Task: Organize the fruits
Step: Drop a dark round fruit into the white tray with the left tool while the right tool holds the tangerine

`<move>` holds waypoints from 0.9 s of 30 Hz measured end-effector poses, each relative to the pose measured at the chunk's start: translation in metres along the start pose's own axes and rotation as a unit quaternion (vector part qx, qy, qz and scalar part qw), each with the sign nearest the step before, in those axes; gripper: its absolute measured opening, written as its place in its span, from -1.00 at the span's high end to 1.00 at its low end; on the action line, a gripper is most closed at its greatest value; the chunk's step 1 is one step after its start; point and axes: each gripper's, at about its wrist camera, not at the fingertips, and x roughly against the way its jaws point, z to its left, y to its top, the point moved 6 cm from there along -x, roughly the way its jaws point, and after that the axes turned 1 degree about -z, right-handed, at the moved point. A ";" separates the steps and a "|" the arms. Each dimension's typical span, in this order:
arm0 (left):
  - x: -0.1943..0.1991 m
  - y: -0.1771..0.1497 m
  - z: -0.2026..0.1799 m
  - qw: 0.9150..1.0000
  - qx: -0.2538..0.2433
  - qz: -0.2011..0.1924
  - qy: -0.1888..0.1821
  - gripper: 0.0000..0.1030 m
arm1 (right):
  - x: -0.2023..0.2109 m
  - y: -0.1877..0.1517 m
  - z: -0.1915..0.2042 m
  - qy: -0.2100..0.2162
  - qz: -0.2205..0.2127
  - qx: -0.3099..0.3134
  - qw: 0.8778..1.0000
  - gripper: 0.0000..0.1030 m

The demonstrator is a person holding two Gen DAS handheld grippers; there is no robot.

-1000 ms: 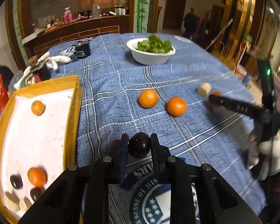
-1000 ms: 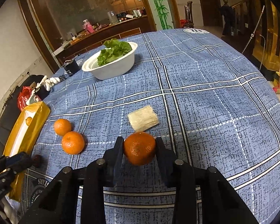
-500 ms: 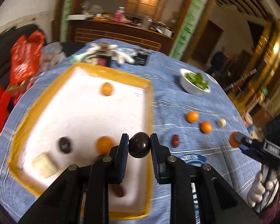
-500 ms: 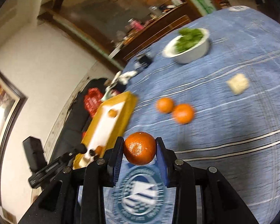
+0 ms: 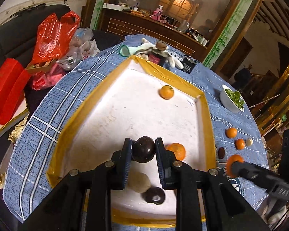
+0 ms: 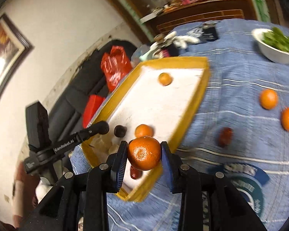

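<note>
Jaws of left gripper [image 5: 143, 150] clamped on dark round fruit [image 5: 143, 149], right gripper [image 6: 144, 155] on orange [image 6: 144, 153], stem end camera-facing.

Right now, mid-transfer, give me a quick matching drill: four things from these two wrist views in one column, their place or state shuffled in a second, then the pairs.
Things:
1. dark round fruit
2. large orange
3. white bowl
4. dark red fruit

Places or states:
A. lies on the blue cloth, outside the tray
B. clamped in the left gripper over the tray
C. holds green leaves
D. clamped in the right gripper

Pairs: 1-B, 2-D, 3-C, 4-A
</note>
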 end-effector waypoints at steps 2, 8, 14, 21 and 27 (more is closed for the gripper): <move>0.001 0.000 0.005 1.000 0.007 -0.002 -0.003 0.55 | -0.015 -0.001 0.009 -0.016 0.011 0.019 1.000 0.26; 0.014 0.001 0.016 0.999 0.028 -0.019 -0.008 -0.09 | -0.044 -0.005 0.022 -0.053 0.026 0.059 0.997 0.15; 0.034 0.003 0.011 0.999 0.036 -0.033 -0.019 -0.13 | -0.027 0.001 0.020 -0.055 0.000 0.055 0.997 -0.07; 0.056 -0.001 -0.017 0.997 0.034 -0.049 -0.058 -0.50 | 0.058 -0.007 -0.041 -0.122 -0.060 0.022 0.990 -0.08; 0.042 -0.017 -0.071 0.996 -0.015 -0.019 -0.088 -0.50 | 0.118 -0.025 -0.137 -0.217 -0.077 -0.051 0.972 -0.07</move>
